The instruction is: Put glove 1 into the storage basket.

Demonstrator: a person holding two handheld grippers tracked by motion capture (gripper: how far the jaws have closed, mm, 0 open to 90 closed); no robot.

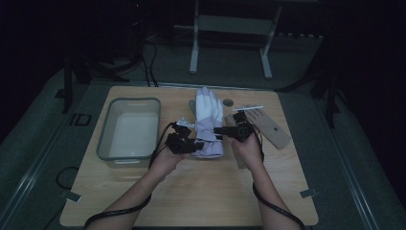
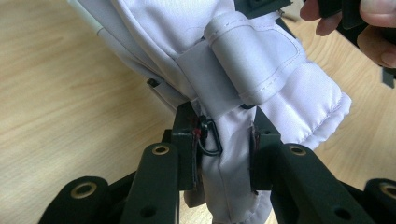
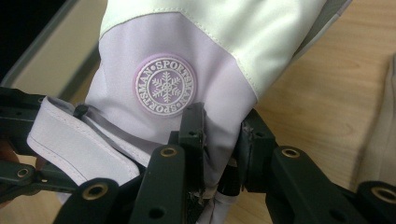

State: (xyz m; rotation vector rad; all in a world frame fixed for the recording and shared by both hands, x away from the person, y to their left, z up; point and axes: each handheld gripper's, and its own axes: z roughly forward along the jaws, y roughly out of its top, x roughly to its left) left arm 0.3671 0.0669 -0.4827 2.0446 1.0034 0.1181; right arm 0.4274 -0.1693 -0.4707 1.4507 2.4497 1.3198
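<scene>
Holding the white and lilac glove [image 1: 209, 125] by its cuff with both tools, I have it lying near the middle of the counter [image 1: 201, 191], fingers pointing toward twelve o'clock and the cuff toward six. My left tool [image 1: 193, 143] is closed on the cuff's nine o'clock edge; in the left gripper view its jaws pinch a thin fold of fabric [image 2: 229, 154] just below the grey wrist strap [image 2: 247, 60]. My right tool [image 3: 219, 140] is closed on the three o'clock side, biting a fold just under the round snowflake badge [image 3: 165, 86]. The worry is how little cloth each tool has: the shell looks slick and padded, so a lift or pull apart could, I judge, let one fold slide out and leave the glove dangling from the other tool. A small black wire loop [image 2: 210, 137] sits against the left tool's pad, and I suspect it could snag or keep the pads from seating fully. The grey bin [image 1: 129, 132] sits at nine o'clock, and a tan glove [image 1: 263, 125] at three o'clock, close enough for a swinging cuff to drag it.
</scene>
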